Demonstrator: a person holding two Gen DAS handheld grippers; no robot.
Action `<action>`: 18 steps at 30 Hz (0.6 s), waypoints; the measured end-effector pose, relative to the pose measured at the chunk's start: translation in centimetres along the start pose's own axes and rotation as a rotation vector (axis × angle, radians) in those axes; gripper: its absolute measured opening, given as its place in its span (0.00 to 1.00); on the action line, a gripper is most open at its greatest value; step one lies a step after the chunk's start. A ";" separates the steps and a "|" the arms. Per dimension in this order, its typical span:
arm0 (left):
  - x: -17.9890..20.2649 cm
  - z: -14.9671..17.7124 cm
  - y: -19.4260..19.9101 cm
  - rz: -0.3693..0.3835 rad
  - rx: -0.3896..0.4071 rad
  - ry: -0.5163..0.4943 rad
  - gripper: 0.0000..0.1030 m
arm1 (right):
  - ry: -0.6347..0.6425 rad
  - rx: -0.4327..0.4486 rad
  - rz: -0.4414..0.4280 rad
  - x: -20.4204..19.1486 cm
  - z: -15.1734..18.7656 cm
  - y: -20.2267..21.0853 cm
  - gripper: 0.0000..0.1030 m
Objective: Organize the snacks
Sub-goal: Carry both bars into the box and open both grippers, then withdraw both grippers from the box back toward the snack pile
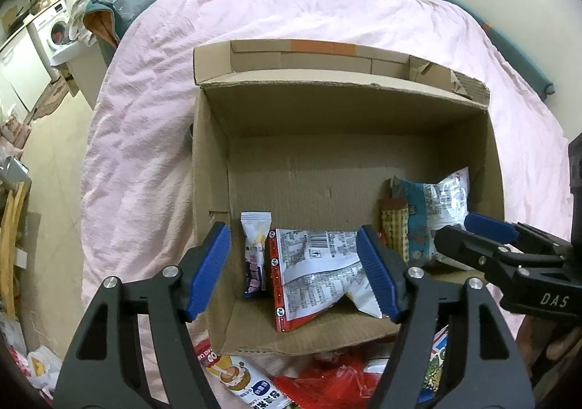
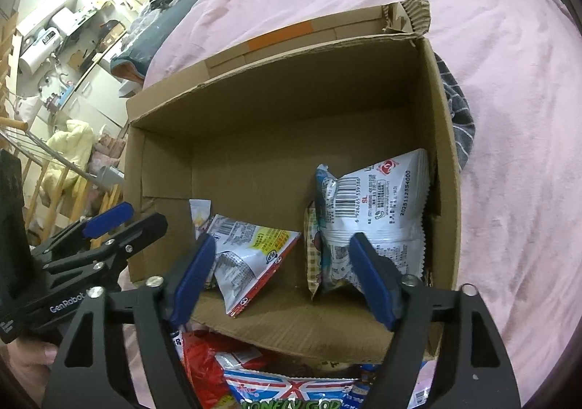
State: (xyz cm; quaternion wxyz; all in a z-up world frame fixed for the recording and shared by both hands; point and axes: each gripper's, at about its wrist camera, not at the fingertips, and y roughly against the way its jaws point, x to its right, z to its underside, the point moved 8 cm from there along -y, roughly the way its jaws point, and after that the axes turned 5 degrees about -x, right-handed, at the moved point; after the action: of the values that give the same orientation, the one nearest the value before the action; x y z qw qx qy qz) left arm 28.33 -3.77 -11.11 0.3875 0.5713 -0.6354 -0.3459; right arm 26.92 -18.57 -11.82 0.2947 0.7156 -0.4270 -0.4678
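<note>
Fingers of both tools stand spread wide with nothing between them. Left gripper (image 1: 294, 270) hangs over the near left part of the cardboard box (image 1: 214, 169); right gripper (image 2: 287, 278) hangs over the near right part of the same box (image 2: 442, 139). Neither blue pad is seen touching a packet.

Contents of box, as found:
- Near left corner: a slim white and purple packet (image 1: 254, 256) standing against the left wall, with a red-edged silver packet (image 1: 313, 274) just beside it, lying tilted on the floor of the box.
- Right wall: a white and blue crisp packet (image 2: 374, 212) standing upright, back side showing, with a checked yellow packet (image 2: 313, 256) upright against its left side.
- Middle and far part of the floor: bare cardboard.

Outside the box, at its near edge on the pink bedcover (image 1: 276, 19): a red packet (image 2: 203, 361), a white, blue and red packet with green lettering (image 2: 291, 390), and a long packet with a cartoon print (image 1: 236, 376). More may lie below the view; this cannot be told.

Assessment: work is partly done. Four packets are placed, sorted to the two sides. At least three remain loose in front of the box and are not yet picked up. Ample room is left for them.
</note>
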 end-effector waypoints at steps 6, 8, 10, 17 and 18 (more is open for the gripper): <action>-0.6 0.1 0.8 -0.021 0.018 0.040 0.67 | -0.008 0.041 0.014 0.0 -0.2 1.2 0.90; -0.8 0.2 1.3 -0.030 0.032 0.040 0.67 | -0.012 0.060 0.015 0.0 -0.1 2.0 0.90; -0.8 0.3 1.9 -0.024 0.039 0.032 0.67 | -0.003 0.068 0.016 -0.2 0.2 2.7 0.90; -0.8 0.7 4.5 -0.013 0.092 0.013 0.67 | -0.018 0.124 0.022 -0.3 1.6 5.3 0.90; -0.8 0.9 4.8 -0.014 0.096 0.016 0.67 | -0.020 0.126 0.022 -0.2 1.9 5.5 0.90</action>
State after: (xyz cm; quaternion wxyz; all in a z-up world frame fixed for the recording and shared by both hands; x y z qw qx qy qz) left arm 25.41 -2.41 -7.37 0.3623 0.5964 -0.6442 -0.3132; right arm 23.29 -20.99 -7.91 0.2498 0.7233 -0.4663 -0.4438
